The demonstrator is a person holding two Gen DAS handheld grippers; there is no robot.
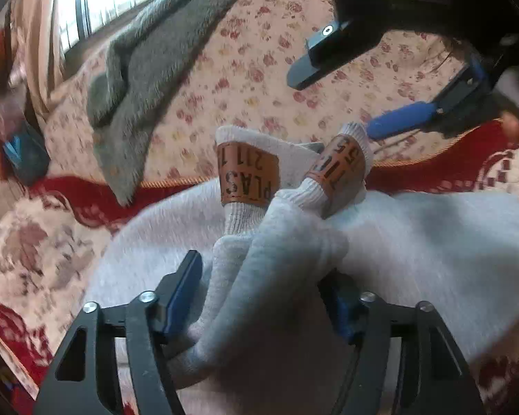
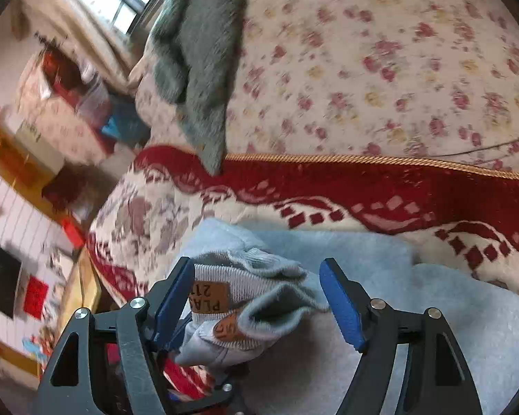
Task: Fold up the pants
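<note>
Light grey pants (image 1: 415, 242) lie on a patterned bedspread. Their two ribbed leg cuffs with orange labels (image 1: 249, 176) stick up. My left gripper (image 1: 263, 297) is shut on the bunched pant legs just below the cuffs. My right gripper (image 1: 332, 103) hovers open above and to the right of the cuffs. In the right wrist view my right gripper (image 2: 259, 297) is open with the cuffs (image 2: 238, 297) between its blue fingers (image 2: 339, 301), not touching them. The rest of the pants (image 2: 432, 328) spreads to the right.
A grey-green fuzzy blanket (image 1: 148, 79) lies across the floral quilt (image 1: 259, 69) behind the pants. A red and cream bedspread (image 2: 398, 193) lies under the pants. The bed edge and room clutter (image 2: 52, 103) are at the left.
</note>
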